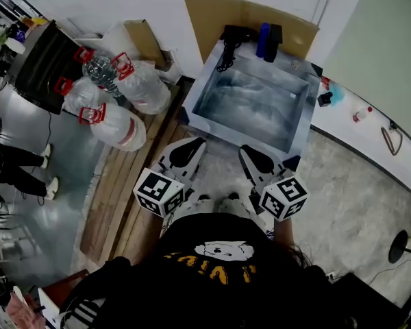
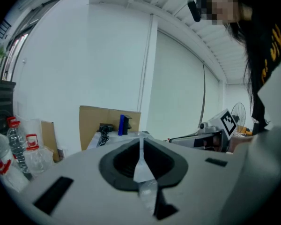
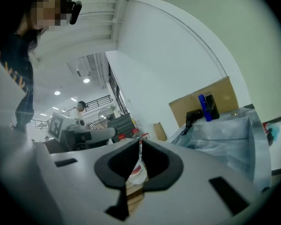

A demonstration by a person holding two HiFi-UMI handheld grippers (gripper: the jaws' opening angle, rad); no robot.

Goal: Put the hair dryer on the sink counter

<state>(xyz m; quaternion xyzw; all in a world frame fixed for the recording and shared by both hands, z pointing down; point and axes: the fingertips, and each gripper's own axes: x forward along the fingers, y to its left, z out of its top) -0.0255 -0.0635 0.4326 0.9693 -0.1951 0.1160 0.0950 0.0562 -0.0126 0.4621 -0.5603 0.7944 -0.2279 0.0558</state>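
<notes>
Left gripper [image 2: 140, 138] and right gripper [image 3: 139, 143] jaws closed together, empty, hair dryer [image 1: 228, 45] on sink [image 1: 204, 81] far rim, ceiling [image 2: 178, 13] only in gripper views

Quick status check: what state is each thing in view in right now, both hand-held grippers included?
left hand-held gripper: shut, empty.
right hand-held gripper: shut, empty.
hair dryer: lying on the sink counter, not gripped, cord dangling at the basin edge.
blue bottle: upright, beside the hair dryer.
</notes>
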